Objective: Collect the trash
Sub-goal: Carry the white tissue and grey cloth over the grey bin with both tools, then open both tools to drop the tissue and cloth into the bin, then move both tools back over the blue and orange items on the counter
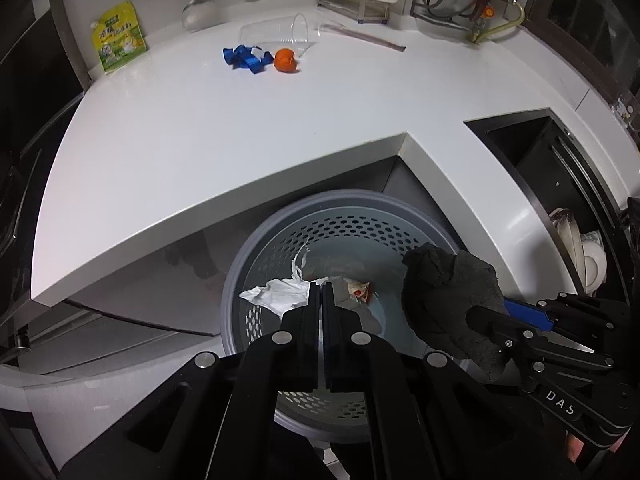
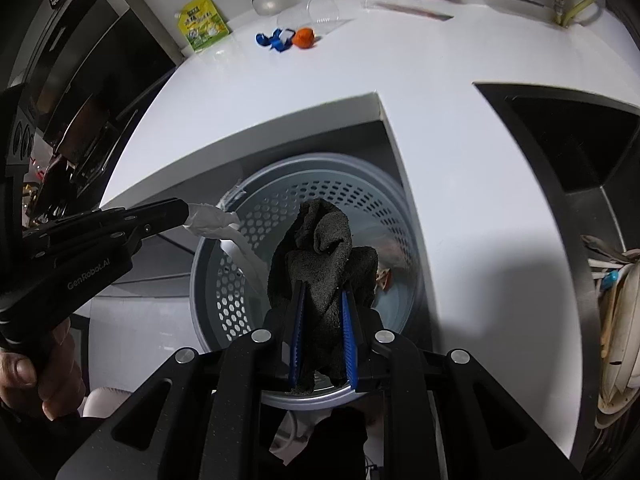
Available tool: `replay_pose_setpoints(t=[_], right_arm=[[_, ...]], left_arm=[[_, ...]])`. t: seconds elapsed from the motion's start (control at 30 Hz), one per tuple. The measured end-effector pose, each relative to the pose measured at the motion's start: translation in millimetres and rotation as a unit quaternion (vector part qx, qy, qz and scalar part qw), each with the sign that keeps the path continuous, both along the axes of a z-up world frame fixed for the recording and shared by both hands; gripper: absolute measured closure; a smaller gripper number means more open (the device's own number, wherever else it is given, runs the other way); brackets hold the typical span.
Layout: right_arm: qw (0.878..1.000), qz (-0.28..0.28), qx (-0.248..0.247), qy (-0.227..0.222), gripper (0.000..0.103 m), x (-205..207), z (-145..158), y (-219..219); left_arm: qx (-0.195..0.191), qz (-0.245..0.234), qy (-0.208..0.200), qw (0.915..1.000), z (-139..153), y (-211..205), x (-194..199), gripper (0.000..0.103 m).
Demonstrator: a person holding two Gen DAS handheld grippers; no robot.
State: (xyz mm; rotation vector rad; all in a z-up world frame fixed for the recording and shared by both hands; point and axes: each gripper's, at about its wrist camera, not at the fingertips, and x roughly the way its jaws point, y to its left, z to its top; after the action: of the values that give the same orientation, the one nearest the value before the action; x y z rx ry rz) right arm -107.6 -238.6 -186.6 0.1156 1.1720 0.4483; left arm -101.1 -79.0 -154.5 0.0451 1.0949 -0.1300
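Note:
A grey perforated waste basket [image 1: 256,256] stands on the floor below the white counter; it also shows in the right wrist view [image 2: 224,304]. My left gripper [image 1: 322,292] is shut on a crumpled white tissue [image 1: 276,296] and holds it over the basket; the tissue also shows in the right wrist view [image 2: 210,218]. My right gripper [image 2: 323,292] is shut on a dark grey cloth [image 2: 324,256] above the basket; the cloth shows in the left wrist view [image 1: 444,296]. A small red and white wrapper [image 1: 360,291] lies in the basket.
On the white counter [image 1: 240,128] lie a blue ribbon [image 1: 244,58], an orange peel [image 1: 285,60], a tipped clear plastic cup [image 1: 276,32], a green pouch [image 1: 118,36] and a wrapped straw [image 1: 360,36]. A dark sink [image 1: 520,144] is at the right, dishes [image 1: 580,256] beyond it.

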Motion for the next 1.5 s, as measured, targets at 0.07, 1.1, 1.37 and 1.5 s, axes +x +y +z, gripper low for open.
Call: replay_pose_setpoints(t=[0.07,1.1,1.37,1.5], right_arm=[[1.000,0.005,0.000,0.006,0.086,0,-4,2],[1.000,-0.009,0.007,0.020,0.067,3,-10,-7],[0.999,-0.031,0.008,0.003,0.065,5,0,-16],[0.999,-0.041,0.009,-0.010,0.061,9,10,-21]], left_arm=[[0.002,0.000,0.006,1.0000,-3,0,-1,0.101],[-0.003,0.023,0.018,0.9996,-8,10,-2,0.054],[0.001,0.029,0.005,0.9996,0,16,2,0.044],[-0.001,0.038,-0.008,0.9993,9,23,5,0.037]])
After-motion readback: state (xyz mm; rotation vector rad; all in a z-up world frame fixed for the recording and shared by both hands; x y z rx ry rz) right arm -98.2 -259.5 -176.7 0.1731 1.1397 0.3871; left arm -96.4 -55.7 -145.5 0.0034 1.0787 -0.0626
